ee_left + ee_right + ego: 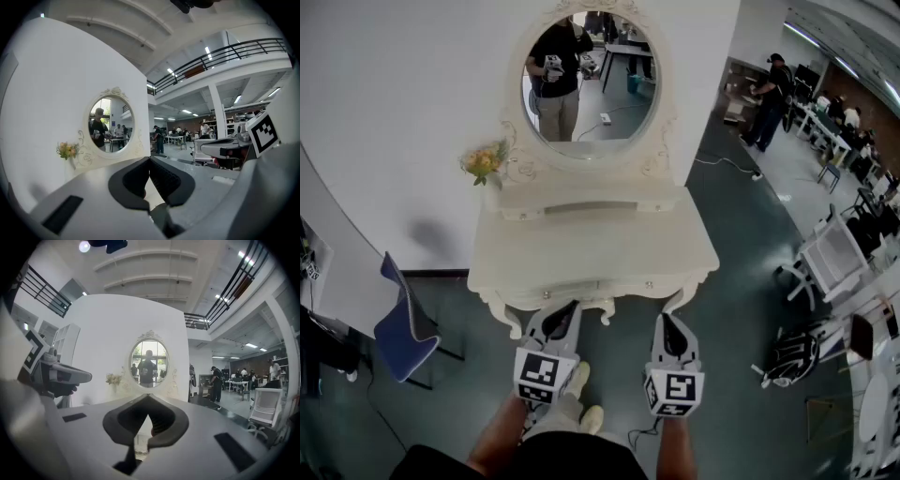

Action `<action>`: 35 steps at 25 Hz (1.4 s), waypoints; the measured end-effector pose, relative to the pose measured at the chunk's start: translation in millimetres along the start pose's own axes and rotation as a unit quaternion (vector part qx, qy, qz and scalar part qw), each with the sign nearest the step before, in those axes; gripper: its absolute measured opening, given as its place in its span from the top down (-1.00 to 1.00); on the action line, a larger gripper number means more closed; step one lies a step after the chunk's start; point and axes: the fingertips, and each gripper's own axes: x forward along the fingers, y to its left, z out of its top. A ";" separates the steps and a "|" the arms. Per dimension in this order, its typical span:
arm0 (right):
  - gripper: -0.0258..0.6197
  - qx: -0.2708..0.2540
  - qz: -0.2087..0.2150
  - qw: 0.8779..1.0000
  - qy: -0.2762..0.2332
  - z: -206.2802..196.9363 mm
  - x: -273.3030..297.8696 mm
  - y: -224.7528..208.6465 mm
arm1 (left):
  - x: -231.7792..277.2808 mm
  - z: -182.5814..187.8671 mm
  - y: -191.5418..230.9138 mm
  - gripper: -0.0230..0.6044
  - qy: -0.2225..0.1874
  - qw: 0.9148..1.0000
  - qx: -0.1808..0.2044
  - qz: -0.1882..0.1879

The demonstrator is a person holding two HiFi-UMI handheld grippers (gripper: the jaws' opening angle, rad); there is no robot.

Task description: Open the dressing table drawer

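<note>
Floor [750,244] lies open right of the dressing table [591,246]; by its near edge, left tool [570,307] and right tool [665,321] are closed, empty.

Head view overlooks the dressing table [591,248]; gripper views face it.

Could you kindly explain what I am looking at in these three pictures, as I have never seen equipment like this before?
There is no robot here: a person holds a two-jaw gripper in each hand. The head view comes from a camera on the person's head, looking down at the left gripper and the right gripper in front of a white dressing table. The other two pictures come from cameras riding on each gripper, looking along its jaws. On the table, a small bunch of flowers stands left of the oval mirror, which reflects the person. Both grippers are shut and hold nothing. The drawer under the tabletop is closed.
</note>
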 end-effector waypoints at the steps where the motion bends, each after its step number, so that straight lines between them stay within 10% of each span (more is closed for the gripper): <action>1: 0.92 0.001 -0.001 1.000 0.000 -0.9 4.0 -1.5 | 4.5 0.0 1.9 0.92 0.000 1.000 0.000 -0.001; 35: 0.92 0.003 -0.104 0.995 0.000 9.9 193.5 -73.9 | 225.1 19.3 83.6 0.92 -0.002 0.994 0.010 -0.104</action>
